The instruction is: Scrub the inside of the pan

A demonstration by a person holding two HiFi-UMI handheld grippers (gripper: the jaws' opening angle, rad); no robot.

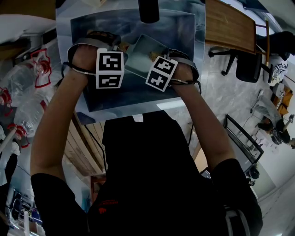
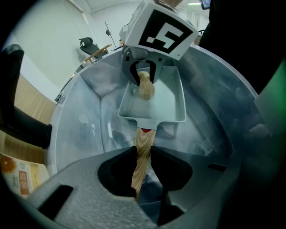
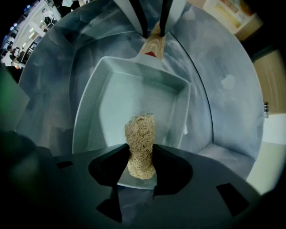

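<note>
A pale green rectangular pan (image 1: 144, 51) lies in a steel sink (image 1: 92, 32). My left gripper (image 2: 143, 167) is shut on the pan's wooden handle (image 2: 144, 150), which runs straight out between the jaws. The pan (image 2: 156, 100) stretches away from it, tilted slightly. My right gripper (image 3: 142, 163) is shut on a tan fibrous scrubber (image 3: 140, 141). The scrubber's free end rests on the pan's inside floor (image 3: 134, 98) near the end opposite the handle (image 3: 154, 47). The two grippers face each other across the pan; the right gripper (image 2: 143, 74) and scrubber (image 2: 145, 86) show at the pan's far end.
The sink walls (image 3: 223, 89) ring the pan closely on all sides. A dark faucet (image 1: 148, 9) hangs over the sink's far edge. Plastic bottles (image 1: 27, 92) stand to the left. A wooden table (image 1: 228, 23) and an office chair (image 1: 249, 64) are at the right.
</note>
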